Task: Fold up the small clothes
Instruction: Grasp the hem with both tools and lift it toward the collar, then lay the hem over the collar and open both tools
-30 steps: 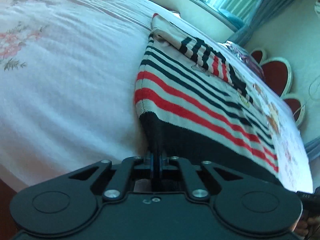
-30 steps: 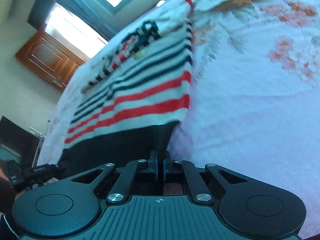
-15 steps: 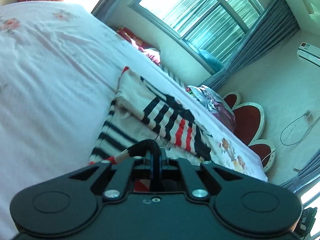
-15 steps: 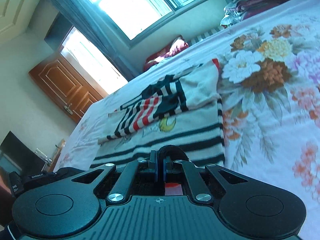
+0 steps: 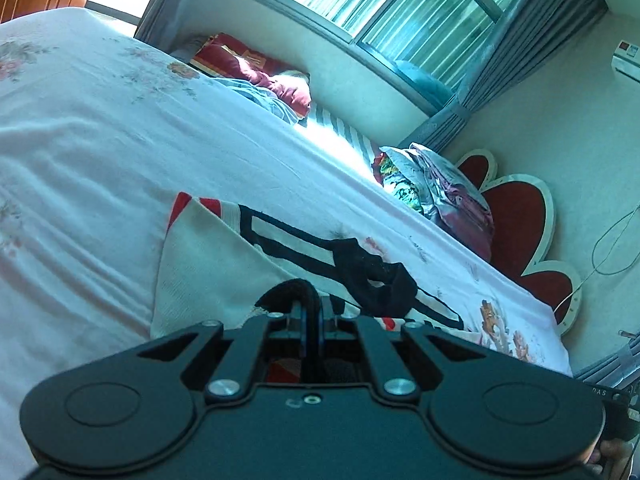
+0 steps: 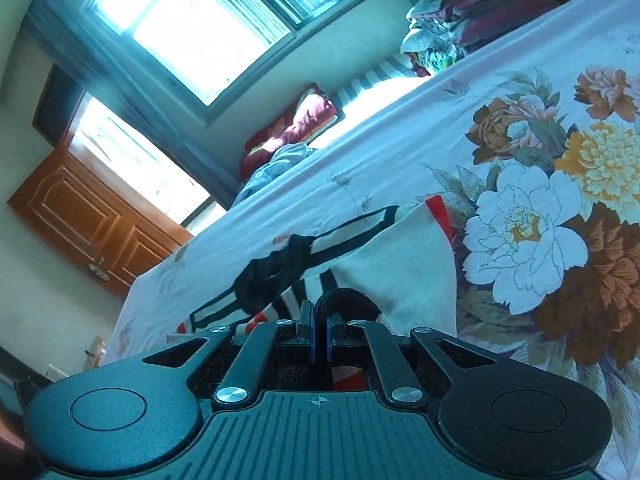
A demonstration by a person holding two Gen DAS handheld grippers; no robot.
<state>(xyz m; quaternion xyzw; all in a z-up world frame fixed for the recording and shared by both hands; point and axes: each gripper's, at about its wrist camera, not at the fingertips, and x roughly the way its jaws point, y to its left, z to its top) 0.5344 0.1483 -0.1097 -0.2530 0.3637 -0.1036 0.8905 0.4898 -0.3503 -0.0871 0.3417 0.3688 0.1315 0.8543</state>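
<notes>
The left tool (image 5: 314, 316) is clamped narrow on the black hem of the striped sweater (image 5: 208, 264), a loop of the dark knit bulging up just beside its fingers, and the right tool (image 6: 319, 326) pinches the same hem in the same way. Beyond both tools the sweater lies flat on the bed (image 5: 100, 128), its pale back uppermost, black-banded sleeves and dark cuffs crossing its far side and a red edge at the far corner. Farther off are a dark red pillow (image 5: 260, 72) along the far edge of the bed, a heap of bedding (image 5: 436, 188) to the right by the red headboard (image 5: 520, 216), and the window (image 5: 404, 4).
</notes>
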